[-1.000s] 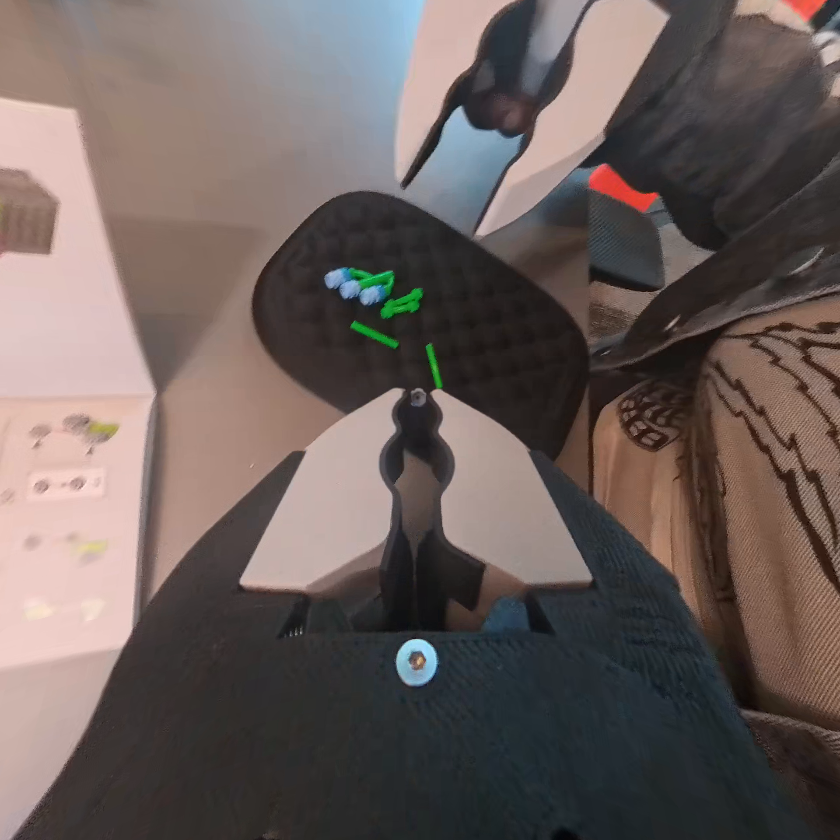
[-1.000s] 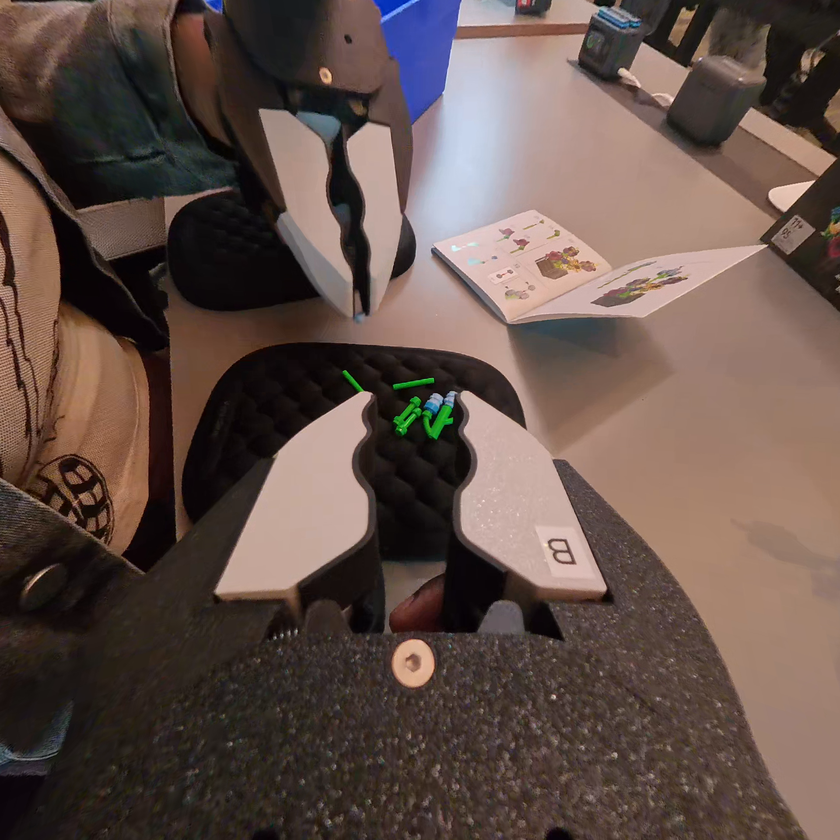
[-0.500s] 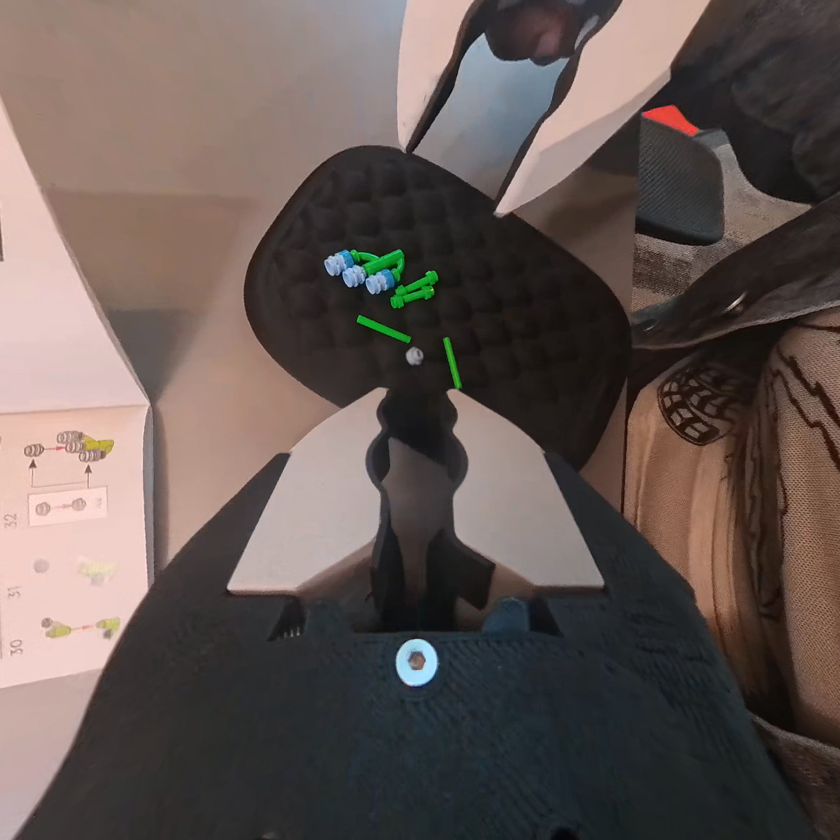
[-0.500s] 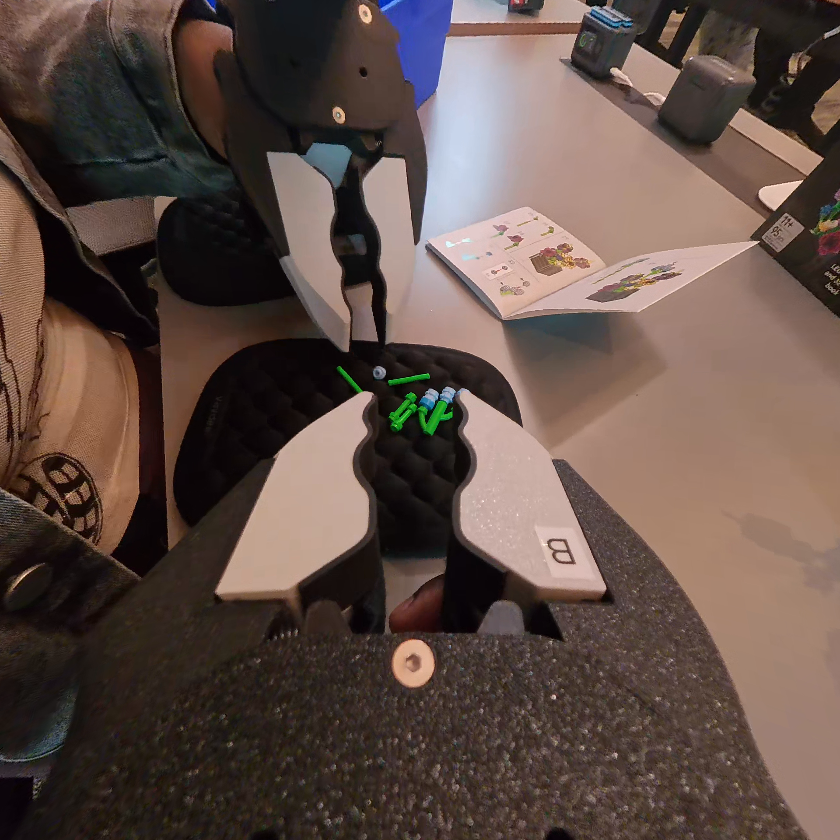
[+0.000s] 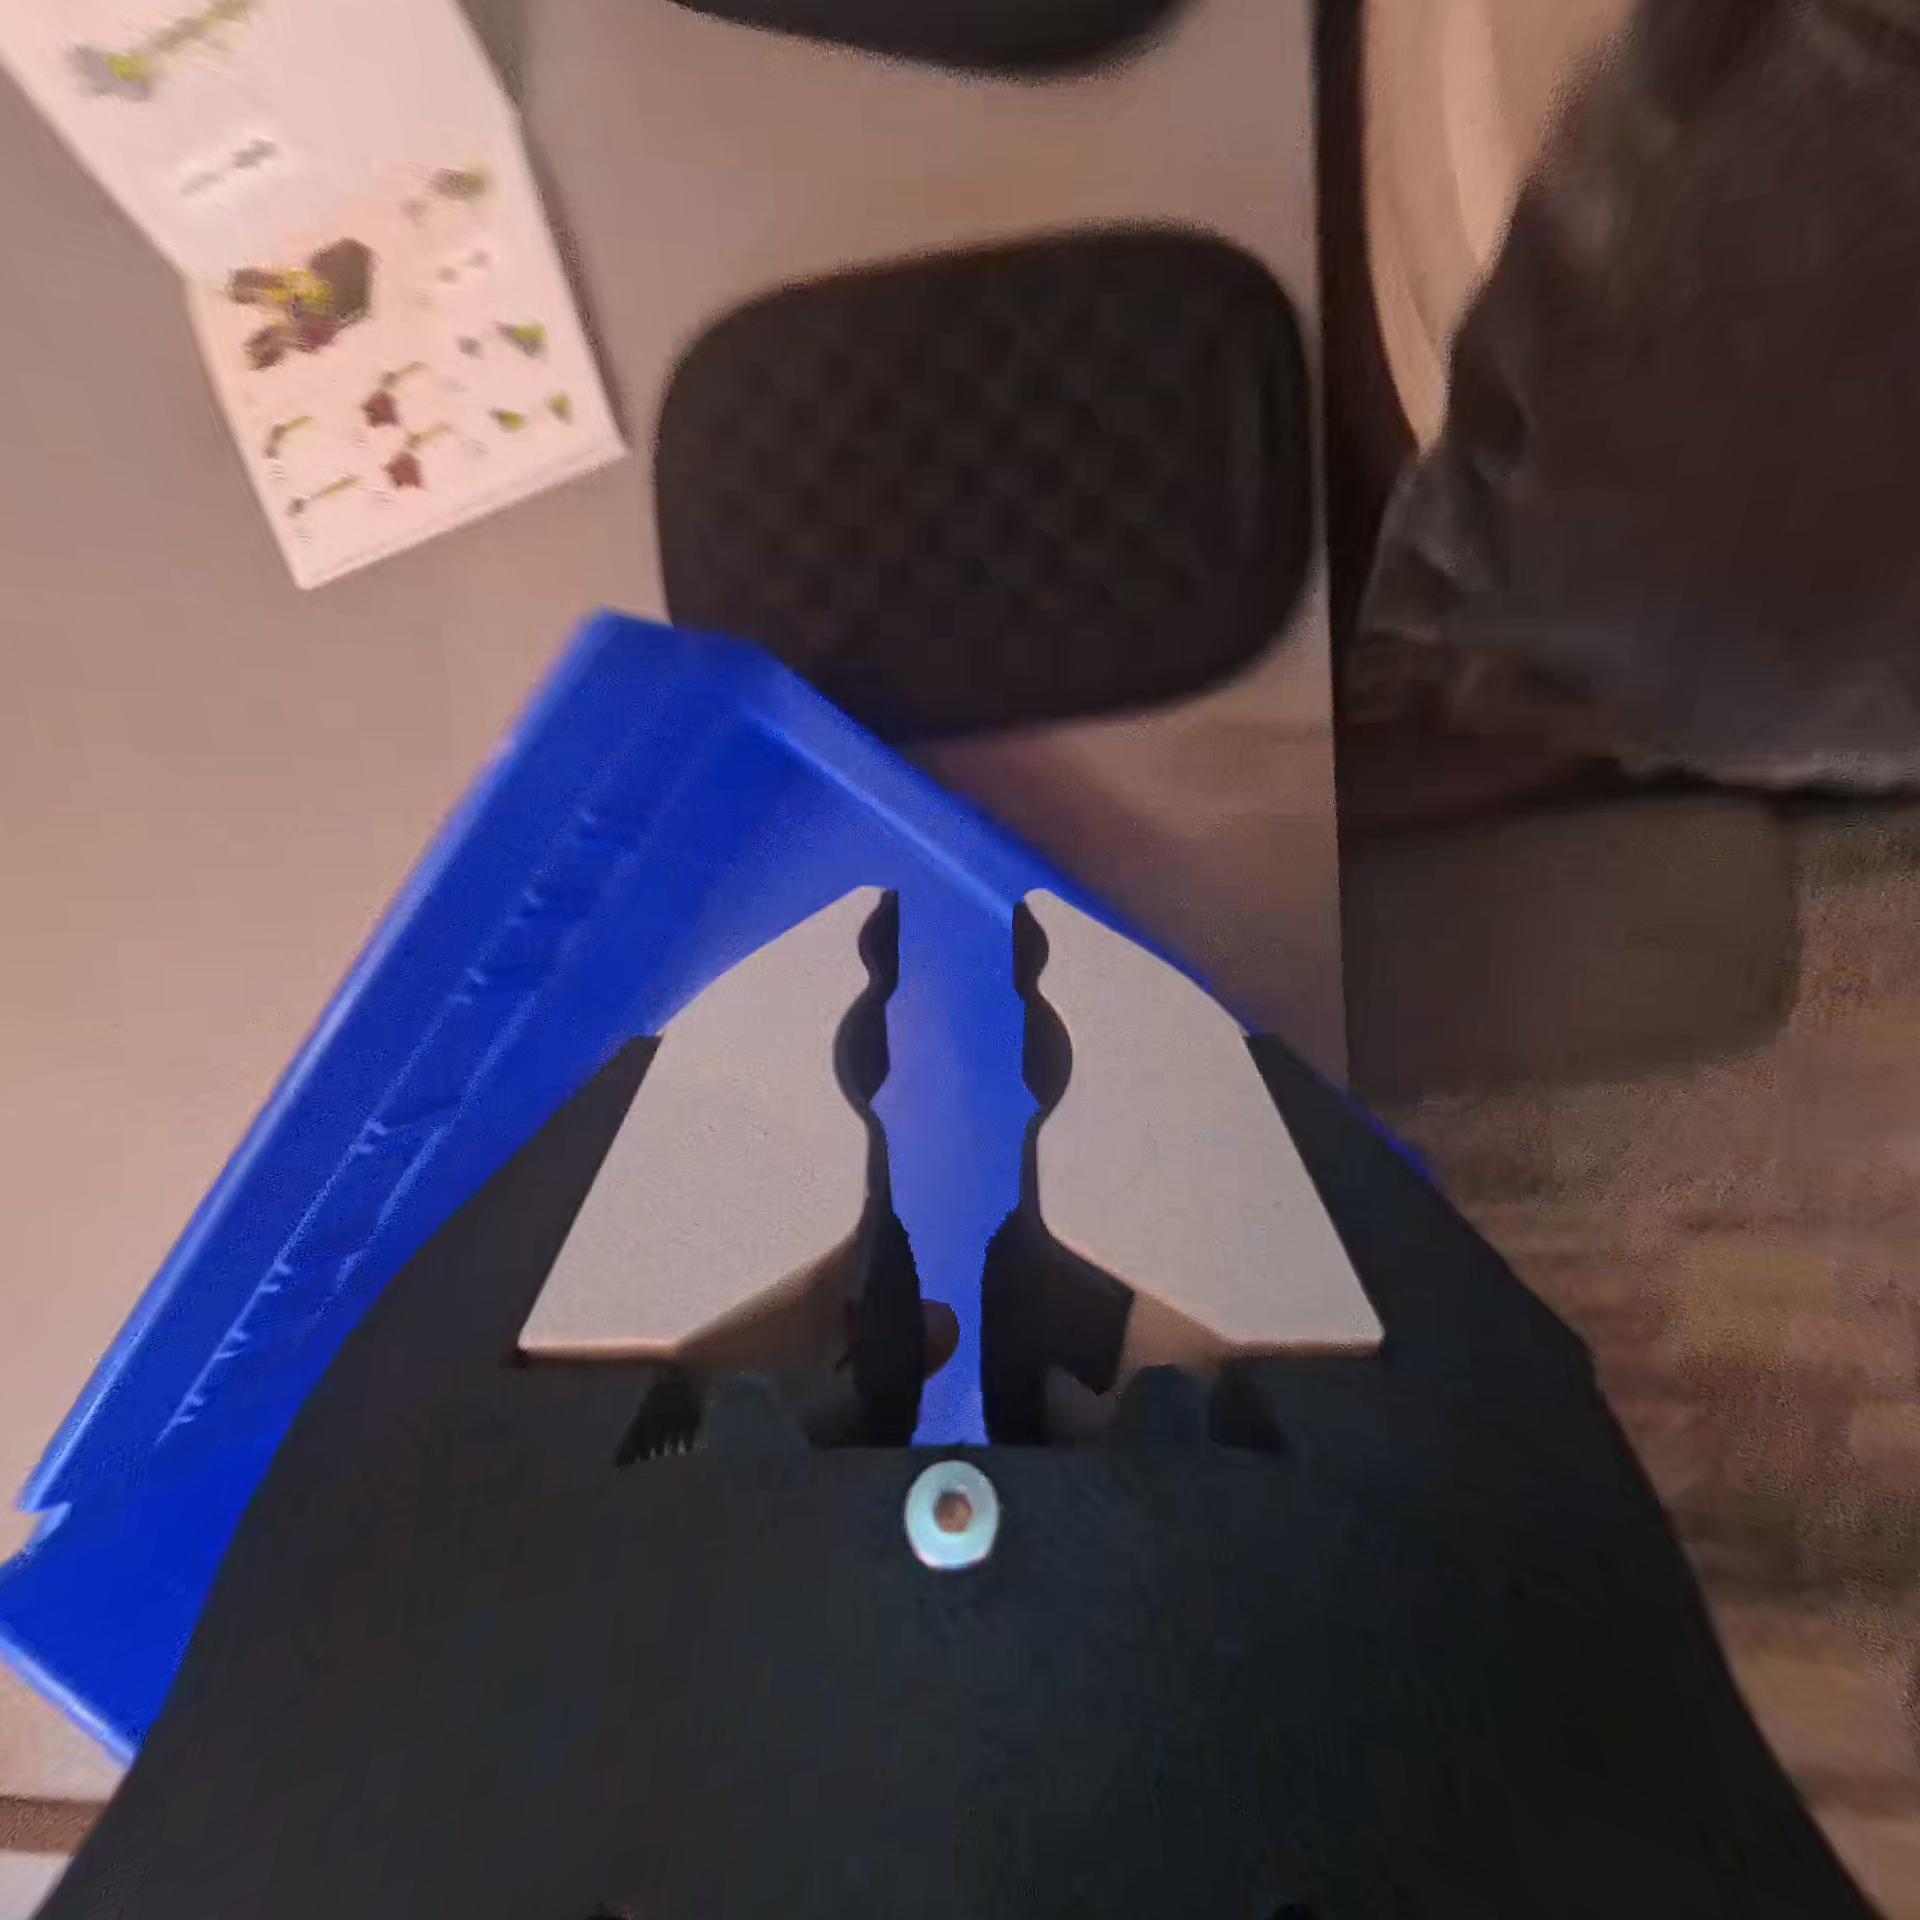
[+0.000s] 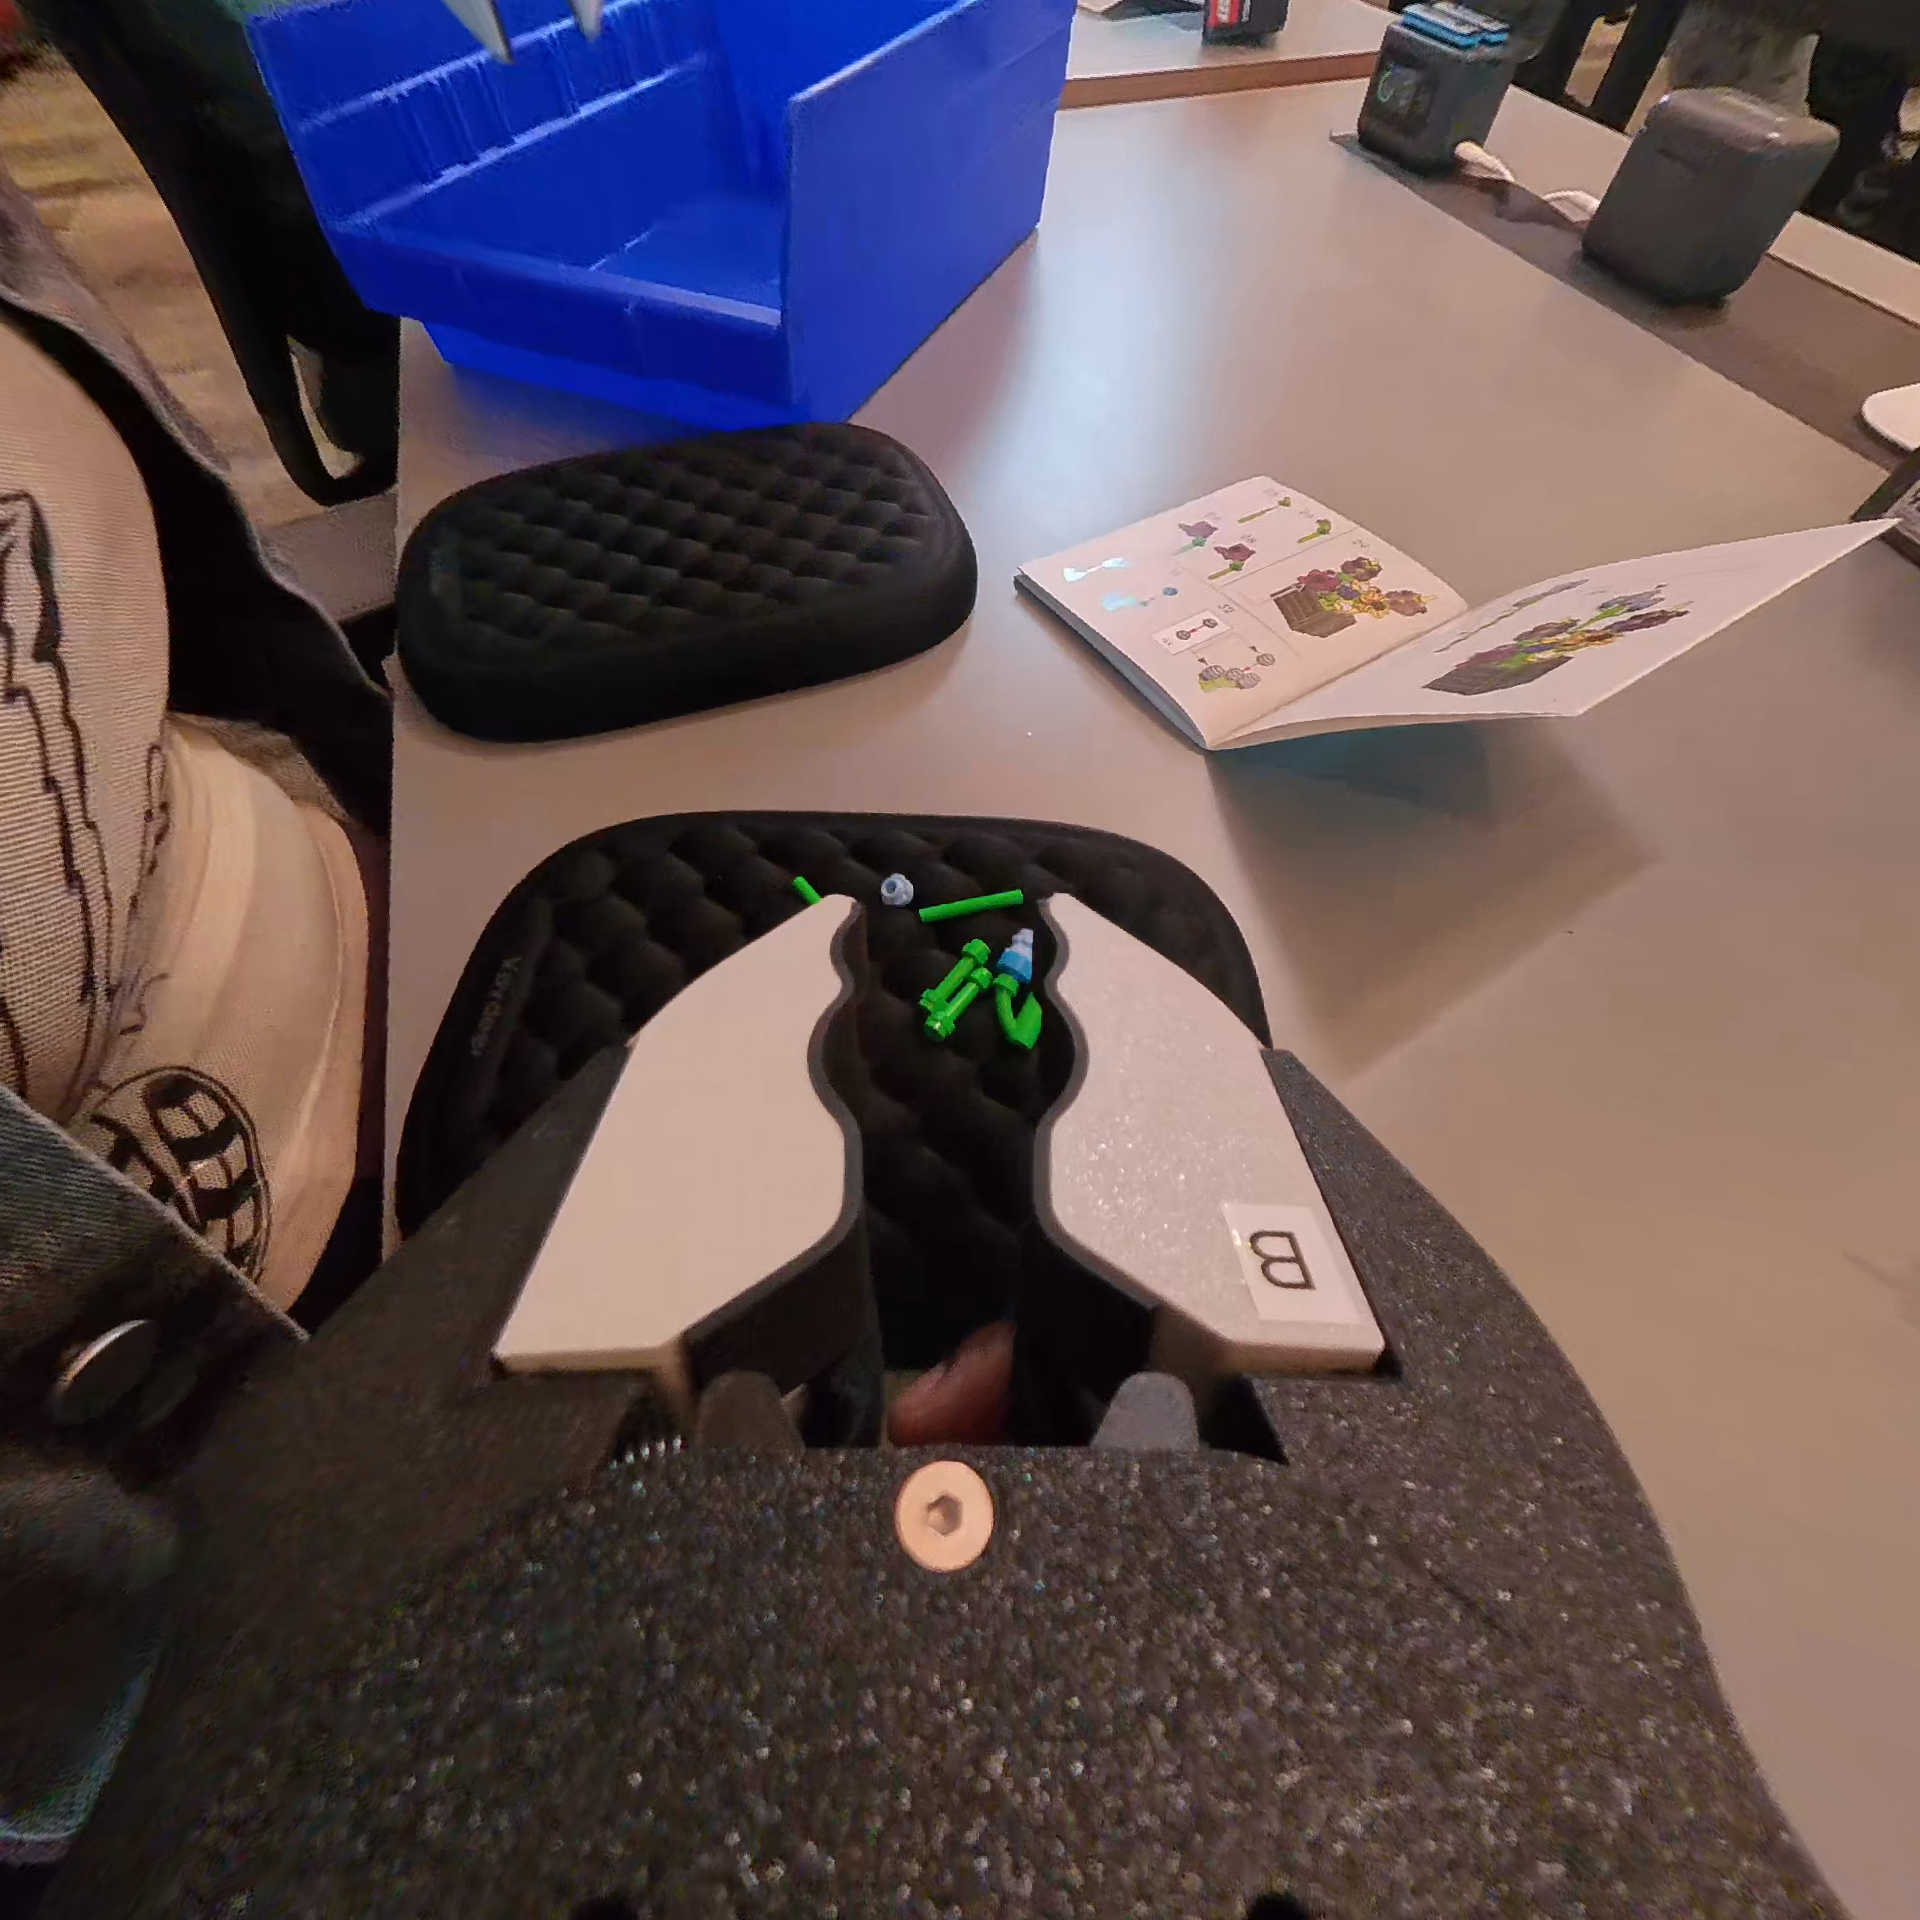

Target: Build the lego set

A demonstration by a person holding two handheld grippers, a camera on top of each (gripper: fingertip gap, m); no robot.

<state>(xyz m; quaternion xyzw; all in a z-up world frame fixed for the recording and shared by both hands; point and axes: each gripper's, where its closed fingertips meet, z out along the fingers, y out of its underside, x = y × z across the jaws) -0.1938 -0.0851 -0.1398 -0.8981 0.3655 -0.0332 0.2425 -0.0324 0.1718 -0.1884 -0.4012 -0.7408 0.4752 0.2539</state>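
Observation:
Small lego pieces lie on a black quilted pad [image 6: 623, 966]: a grey-blue round piece [image 6: 896, 889], two thin green rods [image 6: 971, 906], green stem pieces [image 6: 956, 1003] and a blue-tipped green stem [image 6: 1016, 987]. My right gripper [image 6: 948, 914] is open and empty, low over this pad, with the stem pieces between its fingers. My left gripper [image 5: 954, 899] is open a little and empty, hovering over the blue bin [image 5: 520, 935]. Its fingertips [image 6: 488, 31] show at the top of the right wrist view above the bin [image 6: 675, 187]. The left wrist view is blurred.
A second black pad [image 6: 686, 582] lies bare between the bin and the parts pad, and also shows in the left wrist view [image 5: 987, 468]. An open instruction booklet [image 6: 1299, 613] lies to the right. Grey boxes [image 6: 1704, 187] stand at the far table edge. A person's torso is at left. There is about 30 cm between the tips of the two grippers.
My left gripper let go of the small round piece onto the parts pad, then swung away to above the blue bin. My right gripper has stayed open over the pad.

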